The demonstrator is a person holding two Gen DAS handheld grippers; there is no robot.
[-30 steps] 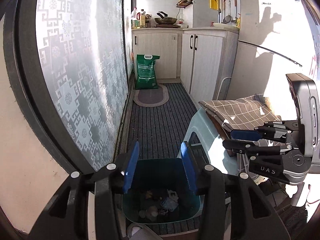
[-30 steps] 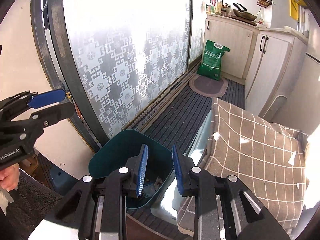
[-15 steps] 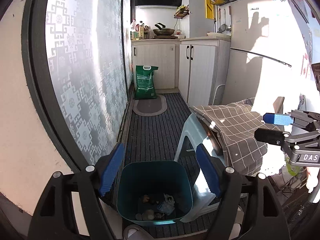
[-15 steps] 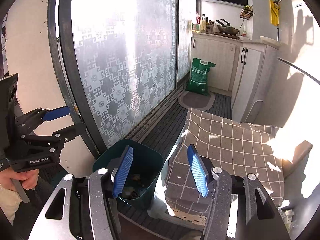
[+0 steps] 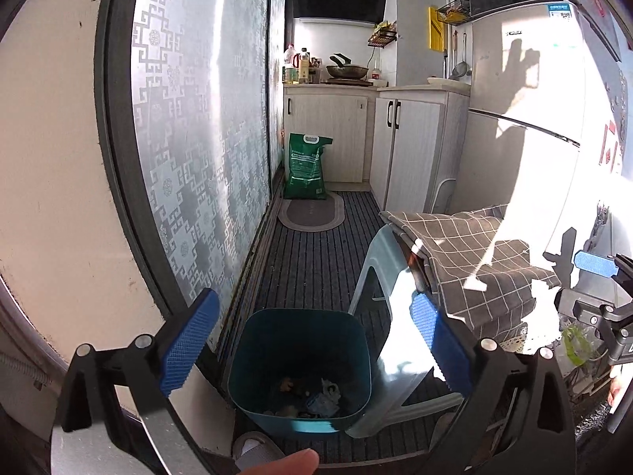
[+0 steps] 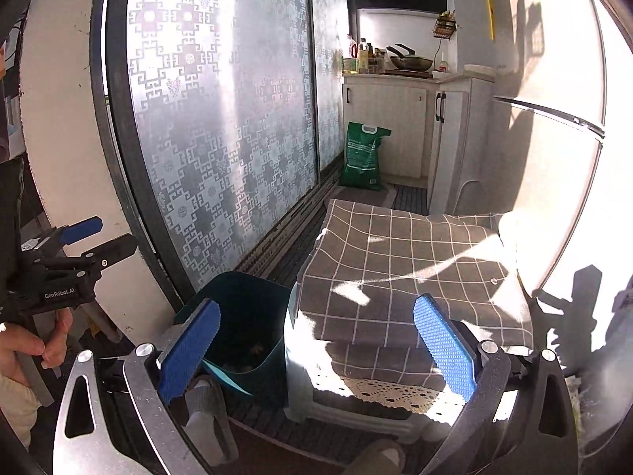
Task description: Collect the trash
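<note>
A dark teal trash bin [image 5: 300, 364] stands on the striped floor mat by the sliding door, with scraps of trash [image 5: 312, 394] at its bottom. It also shows in the right wrist view [image 6: 245, 316]. My left gripper [image 5: 312, 340] is wide open and empty, held above the bin. My right gripper [image 6: 316, 352] is wide open and empty, held above the stool beside the bin. Each gripper shows in the other's view, the left [image 6: 83, 241] and the right [image 5: 593, 265].
A pale plastic stool [image 5: 389, 340] with grey checked cushions [image 6: 407, 273] stands right of the bin. Frosted patterned sliding door [image 5: 198, 138] on the left, fridge [image 5: 534, 138] on the right. A green sack [image 5: 308, 166] and oval rug [image 5: 310, 215] lie by the far cabinets.
Both grippers have opened wide from nearly shut and have drawn up and back from the bin. The trash lies in the bin as before.
</note>
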